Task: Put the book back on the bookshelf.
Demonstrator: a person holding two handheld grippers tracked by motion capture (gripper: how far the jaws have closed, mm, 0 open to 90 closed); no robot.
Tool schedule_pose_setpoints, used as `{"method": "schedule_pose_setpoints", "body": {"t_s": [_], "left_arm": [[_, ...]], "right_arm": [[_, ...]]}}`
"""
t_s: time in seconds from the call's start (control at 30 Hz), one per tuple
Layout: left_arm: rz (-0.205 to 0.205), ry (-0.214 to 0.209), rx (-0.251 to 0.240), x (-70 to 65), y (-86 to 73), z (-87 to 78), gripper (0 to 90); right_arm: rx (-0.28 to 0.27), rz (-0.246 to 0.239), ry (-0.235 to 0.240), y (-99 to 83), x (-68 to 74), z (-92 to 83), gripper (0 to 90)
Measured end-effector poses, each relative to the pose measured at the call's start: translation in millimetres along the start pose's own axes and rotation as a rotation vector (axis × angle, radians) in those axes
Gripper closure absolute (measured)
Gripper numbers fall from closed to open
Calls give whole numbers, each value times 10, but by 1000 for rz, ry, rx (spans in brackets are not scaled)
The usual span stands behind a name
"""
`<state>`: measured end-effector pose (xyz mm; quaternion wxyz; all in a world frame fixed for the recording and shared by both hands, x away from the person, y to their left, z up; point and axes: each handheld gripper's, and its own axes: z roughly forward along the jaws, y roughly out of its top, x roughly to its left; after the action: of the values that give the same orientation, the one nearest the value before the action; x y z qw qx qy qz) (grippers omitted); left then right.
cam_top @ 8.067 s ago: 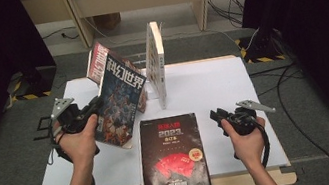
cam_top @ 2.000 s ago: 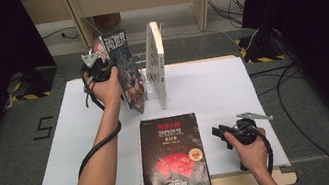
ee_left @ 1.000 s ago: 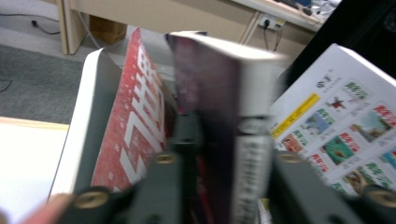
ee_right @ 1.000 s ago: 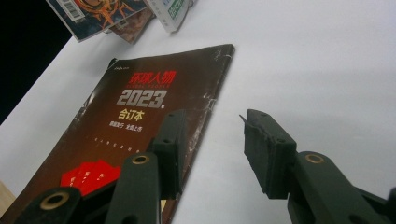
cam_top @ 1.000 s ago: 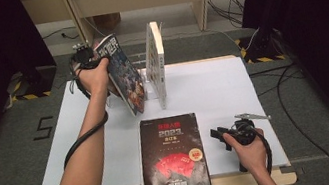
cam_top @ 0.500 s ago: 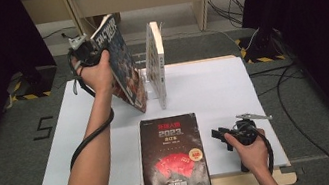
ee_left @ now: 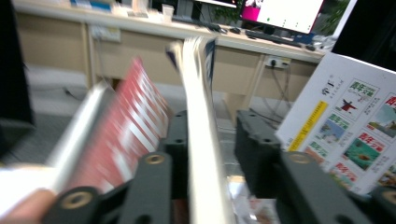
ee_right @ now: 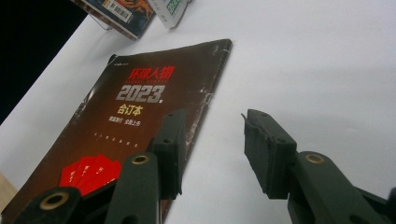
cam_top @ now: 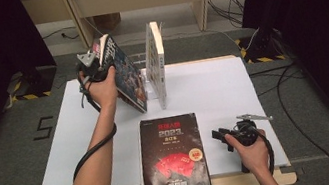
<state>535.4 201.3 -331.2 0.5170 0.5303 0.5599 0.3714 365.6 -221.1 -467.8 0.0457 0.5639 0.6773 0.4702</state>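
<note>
A magazine (cam_top: 125,78) stands tilted on the white table (cam_top: 212,89), its foot near an upright white book (cam_top: 155,63). My left gripper (cam_top: 97,63) is at the magazine's top edge. In the left gripper view the page block (ee_left: 201,140) runs between the jaws of the left gripper (ee_left: 215,135) with a gap on the right side; the jaws have just been opening. The red cover (ee_left: 126,135) flares outside the left jaw. A dark "2023" book (cam_top: 173,154) lies flat near the front edge. My right gripper (cam_top: 220,136) rests open beside it (ee_right: 210,140).
The upright white book (ee_left: 355,130) stands close to the right of the left jaws. The dark book (ee_right: 130,121) lies just left of the right jaws. Bare table spreads to the right. A wooden bench and cables lie beyond the table's far edge.
The left hand lifted slightly at the magazine's top, then came back down. The magazine still leans by the upright book. The right hand has not moved.
</note>
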Motion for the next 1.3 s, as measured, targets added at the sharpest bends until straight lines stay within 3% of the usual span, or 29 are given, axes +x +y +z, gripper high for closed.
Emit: {"method": "schedule_pose_setpoints", "body": {"t_s": [0.2, 0.3, 0.4, 0.6, 0.87, 1.07, 1.23, 1.3], "left_arm": [[-47, -12, 1, 153, 141, -173, 470], [-28, -29, -9, 228, 197, -287, 418], [-68, -44, -1, 318, 204, -385, 383], [-140, -60, 24, 463, 88, -555, 335], [-150, -65, 47, 514, -87, -673, 289], [-160, -73, 87, 521, -261, -644, 325], [-191, -94, 119, 503, -381, -500, 373], [-194, -85, 126, 484, -402, -427, 356]], "right_arm": [[7, -1, -2, -9, 32, 9, 593], [7, -5, 1, -6, 49, 15, 592], [8, -7, 0, -9, 54, 18, 592], [23, 1, 0, -22, 62, 45, 591], [25, -5, 0, -24, 81, 58, 591], [24, -6, 2, -24, 87, 56, 591], [24, -3, 1, -26, 83, 52, 590], [23, -5, 2, -27, 77, 50, 590]]}}
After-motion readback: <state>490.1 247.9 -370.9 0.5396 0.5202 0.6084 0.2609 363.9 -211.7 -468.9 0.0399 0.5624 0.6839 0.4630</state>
